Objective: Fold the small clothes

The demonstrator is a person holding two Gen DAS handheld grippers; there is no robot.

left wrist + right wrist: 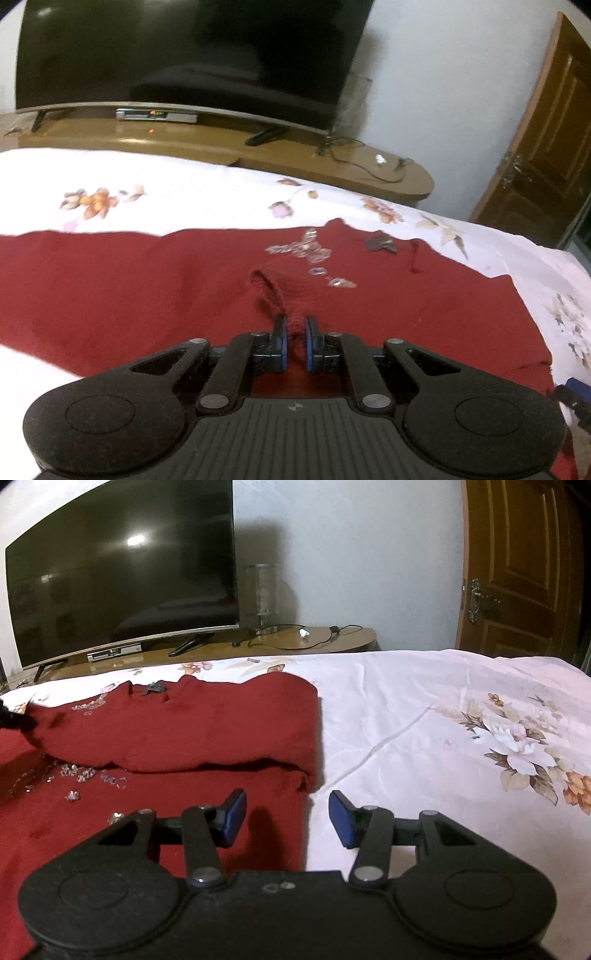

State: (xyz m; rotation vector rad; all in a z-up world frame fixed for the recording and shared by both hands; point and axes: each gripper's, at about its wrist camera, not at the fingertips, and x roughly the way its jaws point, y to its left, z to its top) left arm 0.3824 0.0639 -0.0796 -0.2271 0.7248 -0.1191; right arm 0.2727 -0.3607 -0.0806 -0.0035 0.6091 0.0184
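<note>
A dark red knit garment (147, 288) with silver sequin trim lies on the floral white bedsheet (184, 184). My left gripper (295, 330) is shut on a raised pinch of the red fabric near the garment's middle. In the right wrist view the garment (184, 720) has its far part folded over toward me, with the right edge stacked. My right gripper (287, 818) is open and empty, straddling the garment's right edge, left finger over red cloth, right finger over the sheet (424, 720).
A wooden TV stand (295, 642) with a large dark television (122, 576), a set-top box, a lamp and cables stands beyond the bed. A brown wooden door (517, 565) is at the right. The sheet spreads out to the right of the garment.
</note>
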